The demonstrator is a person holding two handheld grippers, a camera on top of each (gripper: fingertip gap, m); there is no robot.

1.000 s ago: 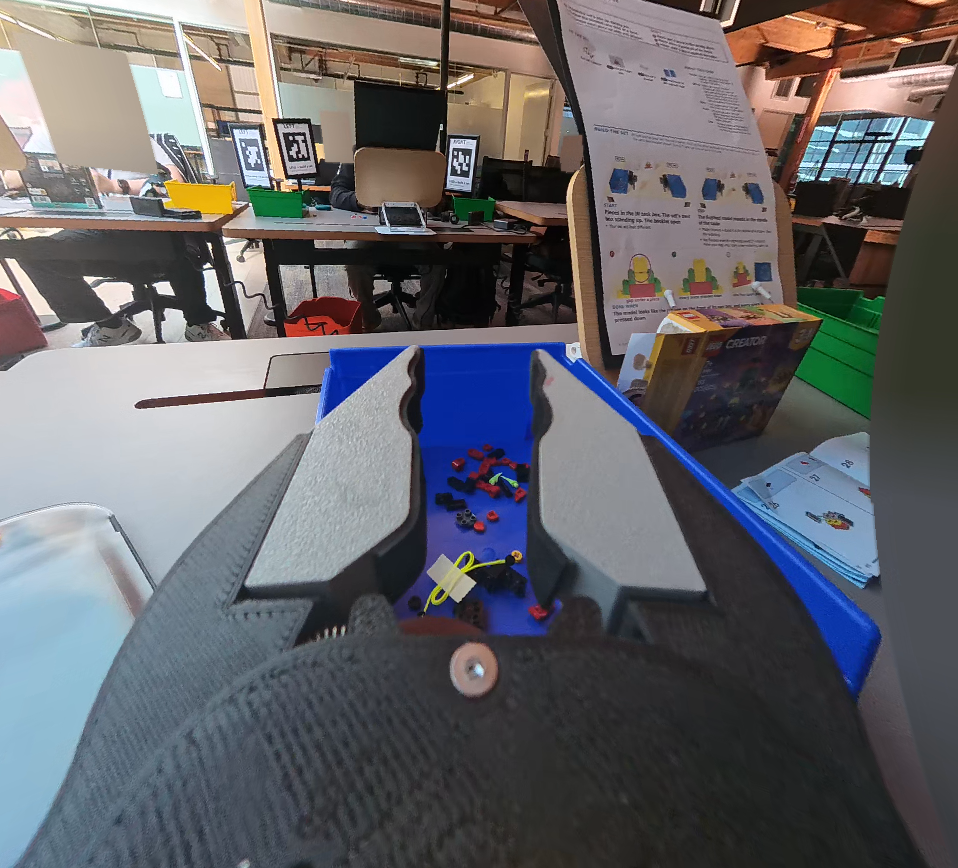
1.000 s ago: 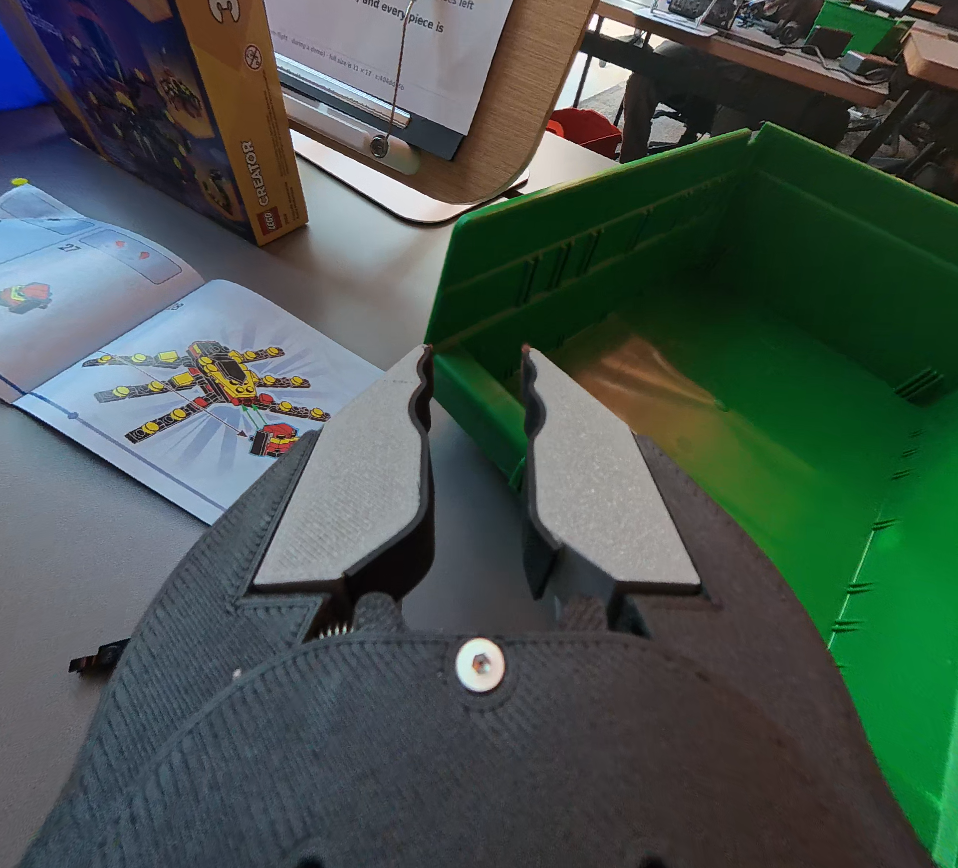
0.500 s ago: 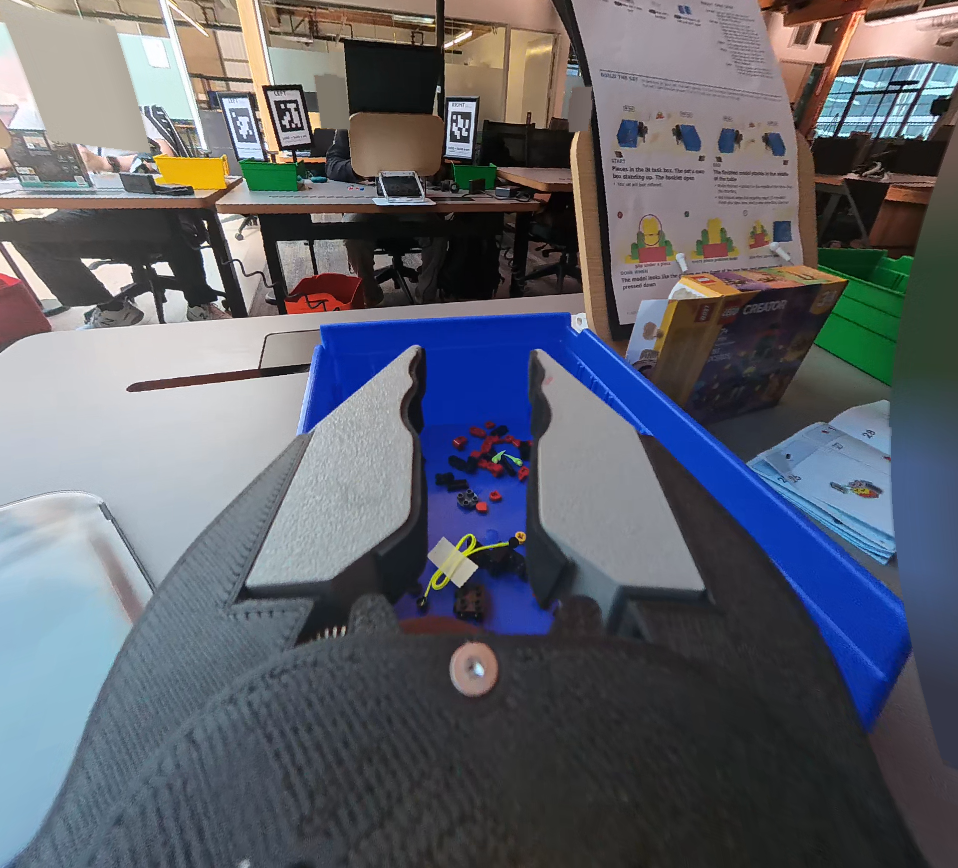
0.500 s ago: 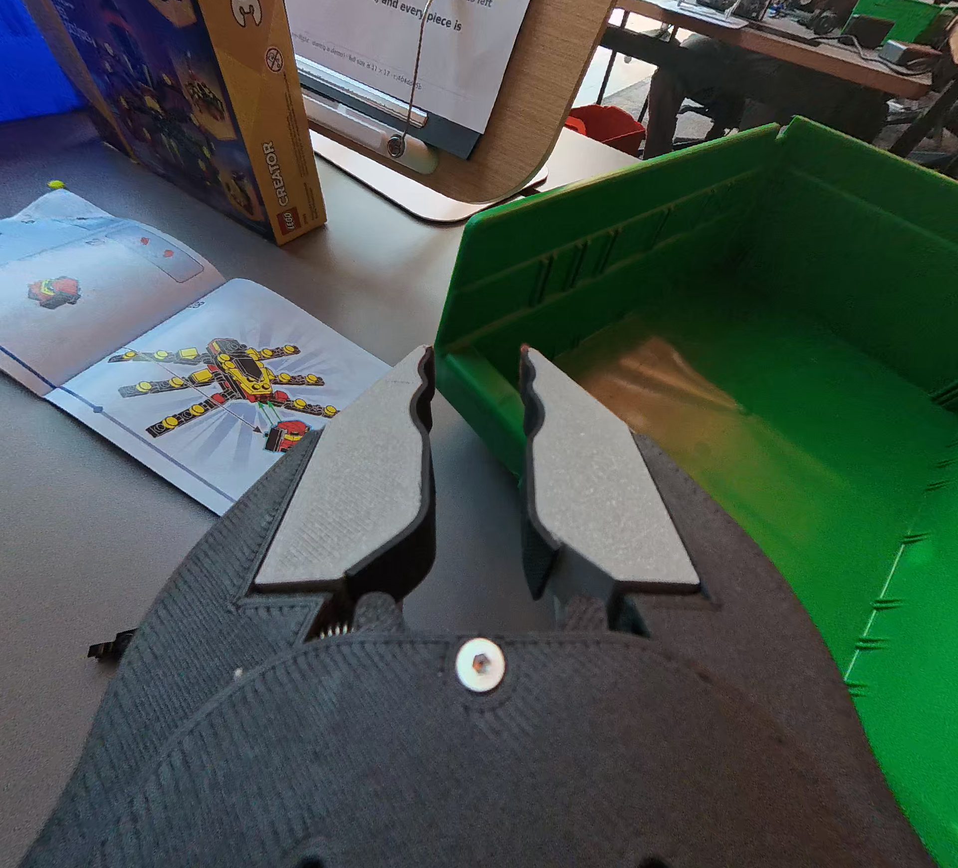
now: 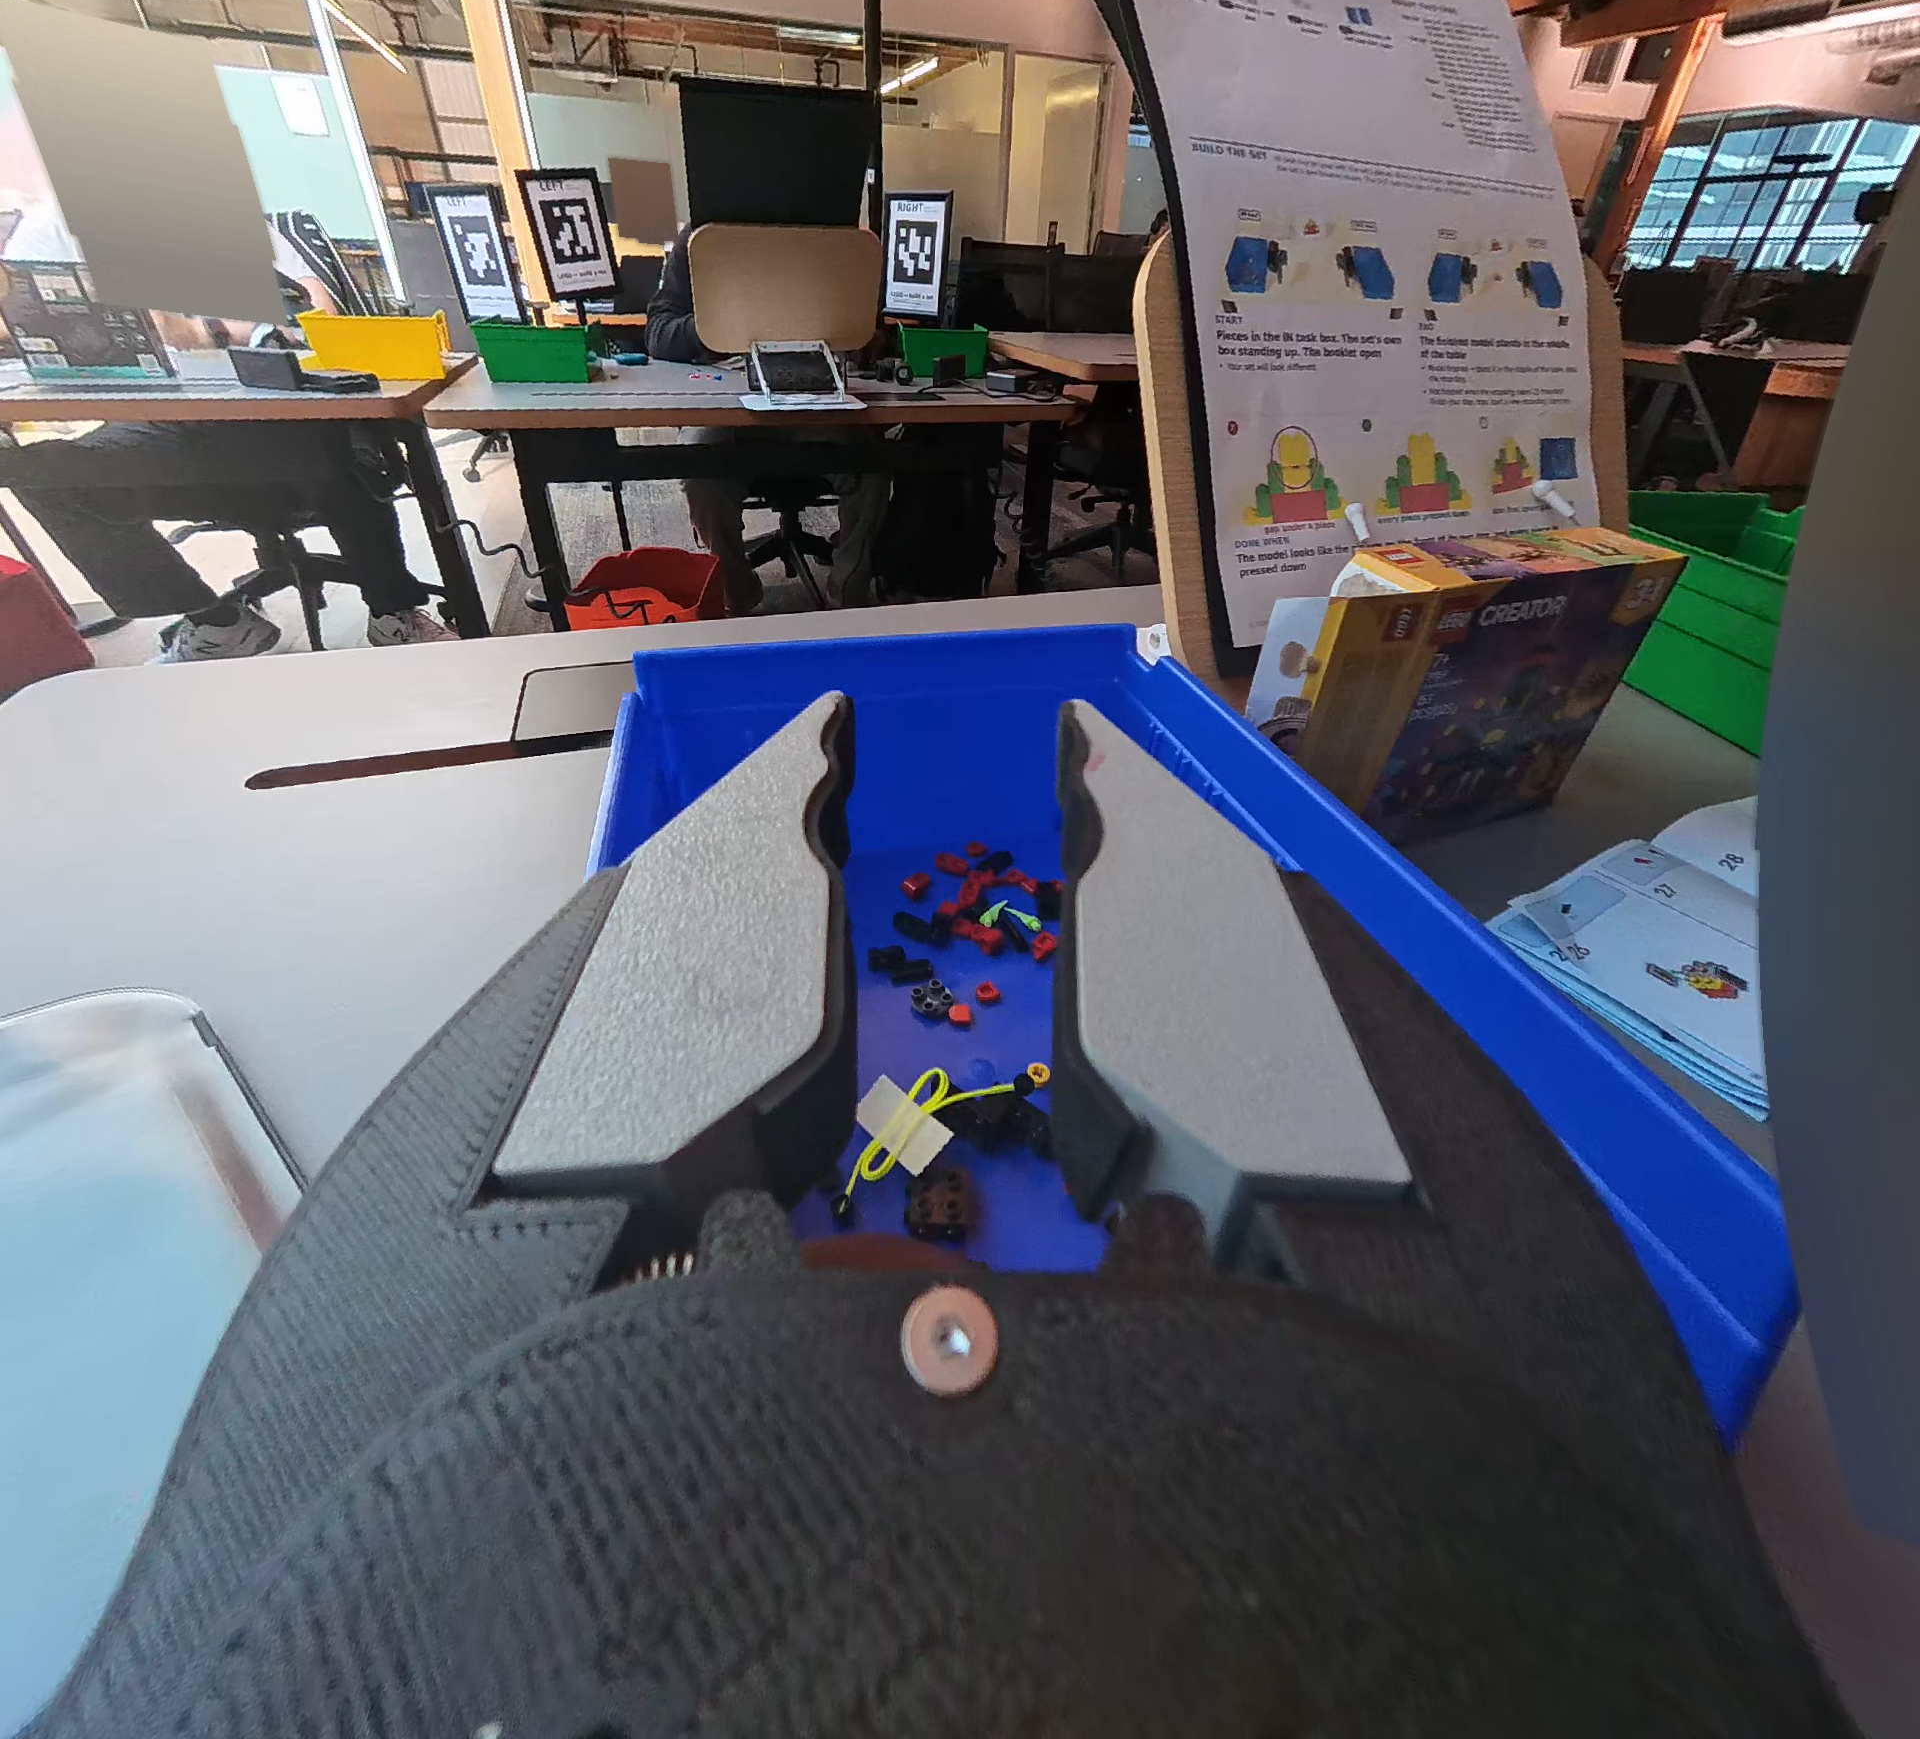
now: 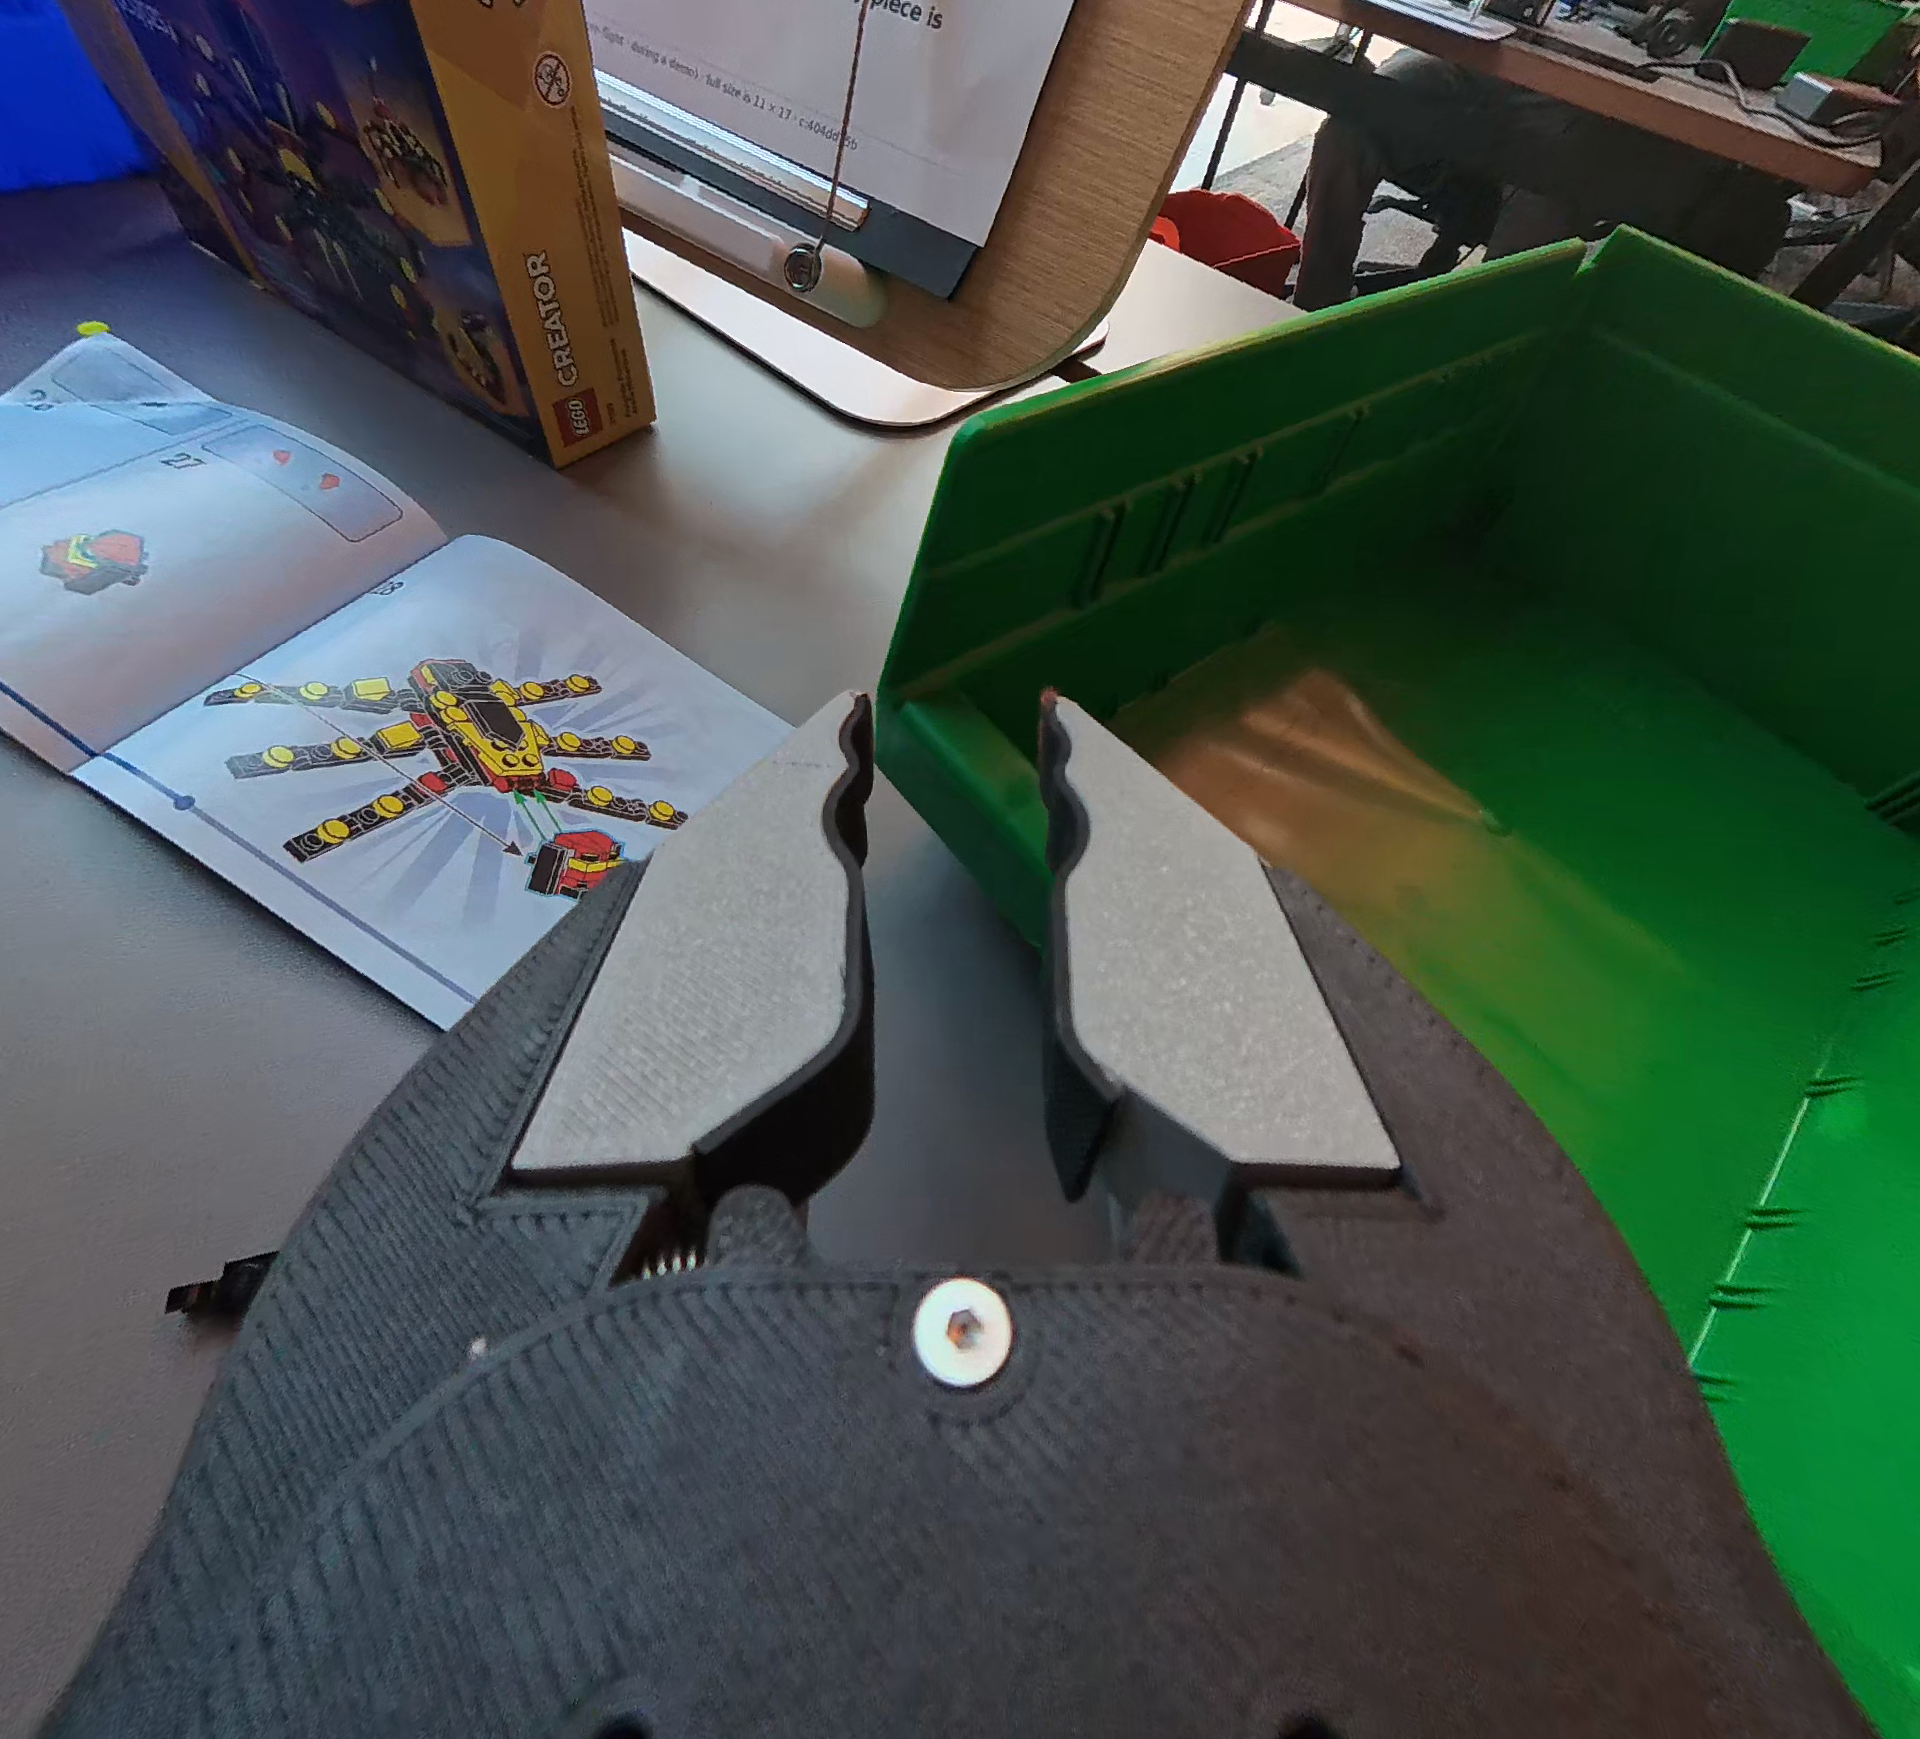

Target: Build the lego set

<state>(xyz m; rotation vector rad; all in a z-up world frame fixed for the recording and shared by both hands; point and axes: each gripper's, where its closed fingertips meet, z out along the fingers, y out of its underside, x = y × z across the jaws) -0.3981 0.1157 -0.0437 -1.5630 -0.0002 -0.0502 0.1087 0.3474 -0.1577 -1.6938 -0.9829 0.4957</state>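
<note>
Left gripper [image 5: 954,723] advanced over blue bin [image 5: 1455,951]; jaws apart, empty.

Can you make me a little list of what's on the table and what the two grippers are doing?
left gripper: open, empty, above the blue bin
blue bin: holds small loose red and black lego pieces and a yellow-green string
right gripper: open, empty, at the near corner of the green bin
green bin: nothing visible inside
lego box: standing upright behind the booklet
instruction booklet: lying open, shows a spider-like model
instruction sheet: upright on a wooden stand
</note>
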